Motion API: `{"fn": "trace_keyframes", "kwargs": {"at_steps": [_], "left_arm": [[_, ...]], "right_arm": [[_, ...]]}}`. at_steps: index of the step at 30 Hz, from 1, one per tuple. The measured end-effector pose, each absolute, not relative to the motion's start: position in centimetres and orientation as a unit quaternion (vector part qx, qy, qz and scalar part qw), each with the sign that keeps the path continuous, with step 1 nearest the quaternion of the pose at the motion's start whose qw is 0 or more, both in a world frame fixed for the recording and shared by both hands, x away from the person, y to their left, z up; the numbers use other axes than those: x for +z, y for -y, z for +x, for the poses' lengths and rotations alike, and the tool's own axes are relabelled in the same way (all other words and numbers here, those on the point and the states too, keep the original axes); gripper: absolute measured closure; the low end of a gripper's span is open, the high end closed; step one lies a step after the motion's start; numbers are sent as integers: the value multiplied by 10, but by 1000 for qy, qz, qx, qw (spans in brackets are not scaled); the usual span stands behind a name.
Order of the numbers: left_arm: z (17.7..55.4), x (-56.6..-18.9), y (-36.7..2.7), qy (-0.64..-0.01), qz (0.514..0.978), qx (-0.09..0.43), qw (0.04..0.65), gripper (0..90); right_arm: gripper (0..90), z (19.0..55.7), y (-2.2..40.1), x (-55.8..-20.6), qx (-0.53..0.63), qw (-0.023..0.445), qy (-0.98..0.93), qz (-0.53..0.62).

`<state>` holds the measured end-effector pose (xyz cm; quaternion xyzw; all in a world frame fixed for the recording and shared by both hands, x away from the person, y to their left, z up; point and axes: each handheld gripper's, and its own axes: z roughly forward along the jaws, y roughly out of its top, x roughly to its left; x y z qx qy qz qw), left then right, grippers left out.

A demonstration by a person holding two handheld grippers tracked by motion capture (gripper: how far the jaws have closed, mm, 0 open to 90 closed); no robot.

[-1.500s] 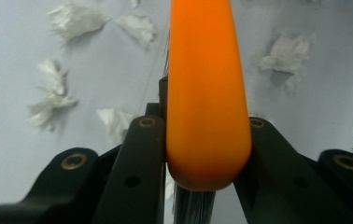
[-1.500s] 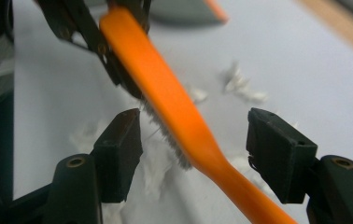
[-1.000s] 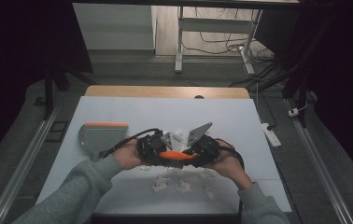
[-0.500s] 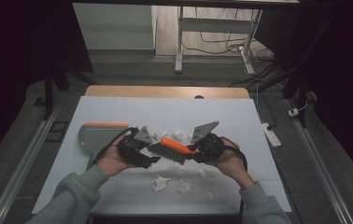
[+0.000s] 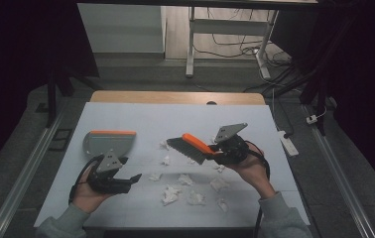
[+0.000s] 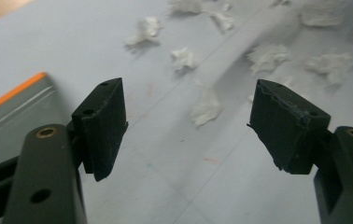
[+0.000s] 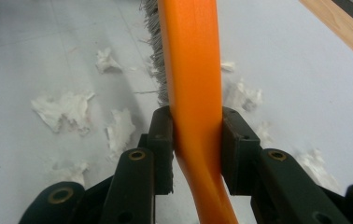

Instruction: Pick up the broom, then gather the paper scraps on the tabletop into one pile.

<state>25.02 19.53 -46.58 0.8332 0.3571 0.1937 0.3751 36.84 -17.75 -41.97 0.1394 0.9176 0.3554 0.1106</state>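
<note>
Pale tabletop [image 5: 126, 114] carries scattered paper scraps [image 5: 170, 193], none yet swept into the dustpan [image 5: 108, 142]. Right gripper [image 7: 197, 140] fingers clench the orange brush [image 5: 191, 147] above them; left gripper [image 6: 188, 126] fingers gape, released.

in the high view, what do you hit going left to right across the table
left claw → dustpan → paper scraps → brush → right claw
</note>
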Motion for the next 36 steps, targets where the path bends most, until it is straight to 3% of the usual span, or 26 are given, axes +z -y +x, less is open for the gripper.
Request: {"fn": "trace_keyframes", "kwargs": {"at_steps": [11,22,36], "left_arm": [[248,-487,-225,-399,807,179,397,256],[252,-490,-230,-407,806,174,392,239],[252,-492,-237,-414,801,175,396,236]], "right_arm": [[686,375,195,-418,362,142,-902,189],[686,390,206,-413,358,151,-893,227],[694,478,194,-418,250,156,-914,279]]}}
